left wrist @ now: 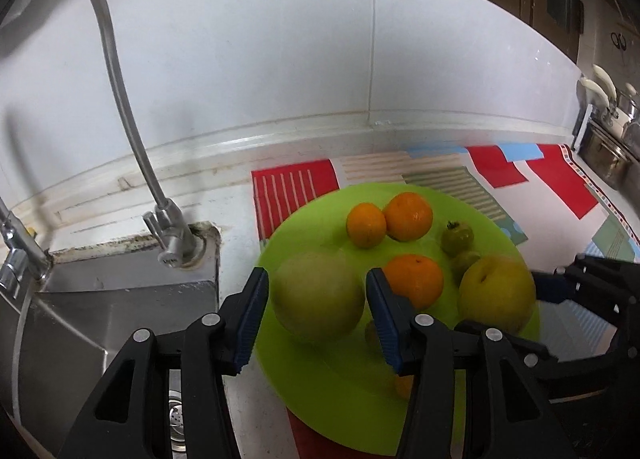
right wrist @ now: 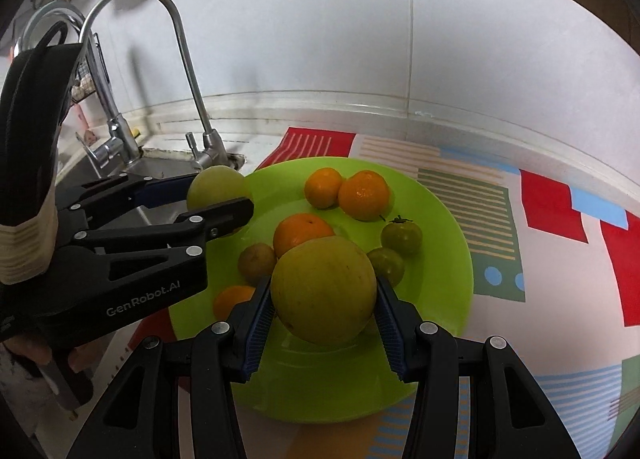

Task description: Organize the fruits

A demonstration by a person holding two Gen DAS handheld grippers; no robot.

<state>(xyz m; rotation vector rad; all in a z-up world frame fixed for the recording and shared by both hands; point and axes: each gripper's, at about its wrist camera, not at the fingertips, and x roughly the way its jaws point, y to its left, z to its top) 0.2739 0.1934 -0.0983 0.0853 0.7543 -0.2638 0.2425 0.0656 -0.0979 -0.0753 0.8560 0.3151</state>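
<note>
The right gripper (right wrist: 322,288) clamps a yellow-green fruit (right wrist: 324,299); the left gripper (left wrist: 316,279) loosely brackets a paler fruit (left wrist: 318,305), both angled downward.

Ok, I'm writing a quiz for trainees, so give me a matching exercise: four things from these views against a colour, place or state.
Things:
1. plate
2. faucet
3. oranges
4. right gripper

Descriptions:
A. closed on a pear
B. lying on the plate
C. lime green
D. metal, beside the sink

Pairs: 1-C, 2-D, 3-B, 4-A
</note>
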